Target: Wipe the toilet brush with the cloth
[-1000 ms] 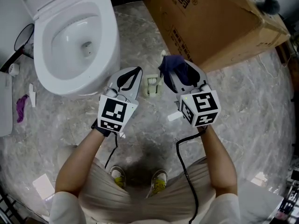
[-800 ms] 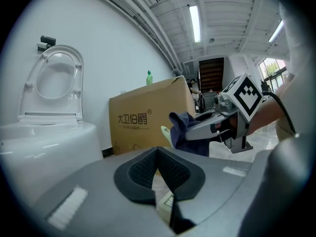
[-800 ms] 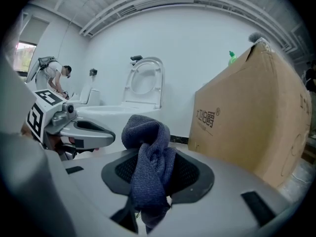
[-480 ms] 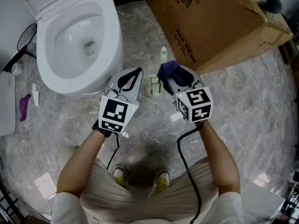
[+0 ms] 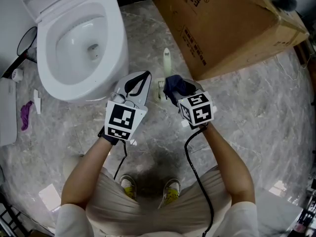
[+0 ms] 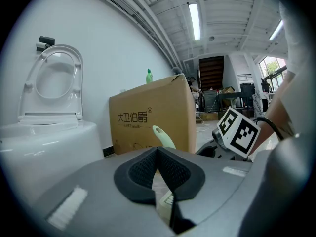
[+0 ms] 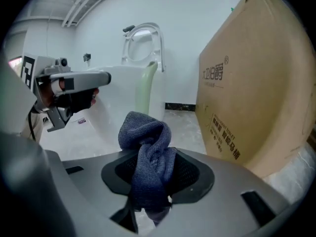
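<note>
Right gripper, mine, clamps the bunched blue cloth; left gripper pinched closed, empty. Toilet brush at twelve o'clock, lower end hidden.

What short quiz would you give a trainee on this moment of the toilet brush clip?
1. True or false: the right gripper is shut on a blue cloth.
2. Where does the toilet brush stand? A: in the toilet bowl. B: on the floor between the toilet and the cardboard box. C: on top of the box.
3. Fill the gap: the left gripper has its jaws ____, with nothing held.

Key: 1 true; 2 B; 3 shut.
</note>
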### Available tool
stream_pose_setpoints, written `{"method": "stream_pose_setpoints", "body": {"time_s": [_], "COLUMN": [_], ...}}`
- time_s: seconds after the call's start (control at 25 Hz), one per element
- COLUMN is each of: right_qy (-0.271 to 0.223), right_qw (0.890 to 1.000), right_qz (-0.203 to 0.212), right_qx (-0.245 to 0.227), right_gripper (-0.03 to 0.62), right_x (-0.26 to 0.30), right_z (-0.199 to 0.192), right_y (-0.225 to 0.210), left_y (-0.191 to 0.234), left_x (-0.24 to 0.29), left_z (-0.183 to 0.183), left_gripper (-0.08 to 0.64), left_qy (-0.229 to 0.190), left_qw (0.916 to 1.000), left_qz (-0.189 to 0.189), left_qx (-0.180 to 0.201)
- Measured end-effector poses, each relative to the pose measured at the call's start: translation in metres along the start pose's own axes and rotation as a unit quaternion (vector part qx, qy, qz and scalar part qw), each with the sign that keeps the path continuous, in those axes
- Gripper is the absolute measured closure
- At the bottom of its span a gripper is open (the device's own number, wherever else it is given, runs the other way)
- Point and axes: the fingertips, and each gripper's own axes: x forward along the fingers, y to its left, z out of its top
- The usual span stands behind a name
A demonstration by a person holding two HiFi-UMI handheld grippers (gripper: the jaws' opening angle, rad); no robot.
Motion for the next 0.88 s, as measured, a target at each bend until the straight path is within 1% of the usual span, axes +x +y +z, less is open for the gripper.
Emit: {"method": "stream_pose_setpoints", "body": {"time_s": [0.08,0.16,0.28,0.52,0.68,0.88], "right_qy": [0.025,0.045,0.054,0.036,0.014,-0.015], "right_qw": [1.0,0.999,0.998,0.999,1.0,1.0], "right_qz": [0.006,0.006,0.005,0.008,0.006,-0.001], "right_qx": [0.005,-0.006,-0.016,-0.007,-0.006,-0.007], "right_gripper": [0.433,0.433,0.433,0.433,0.433,0.433], "right_x": [0.009,0.015,0.017,0.011,0.002,-0.012], "right_z": [-0.018,-0.031,-0.037,-0.026,-0.008,0.017], "right_y": [0.002,0.004,0.003,0.002,0.004,0.005], "left_y": [0.0,0.0,0.001,0.003,0.003,0.012], "left_x": [0.002,0.003,0.004,0.006,0.007,0.003], "left_z": [0.0,0.0,0.001,0.0,-0.001,0.004], "left_gripper": [0.558,0.558,0.558,0.558,0.558,0.558], "left_qy": [0.001,0.001,0.0,0.003,0.005,-0.008], "left_qw": [1.0,1.0,1.0,1.0,0.9999,0.9994], "left_qz": [0.001,0.002,0.004,0.008,0.009,0.034], "left_qx": [-0.001,-0.001,-0.001,-0.004,-0.001,0.005]}}
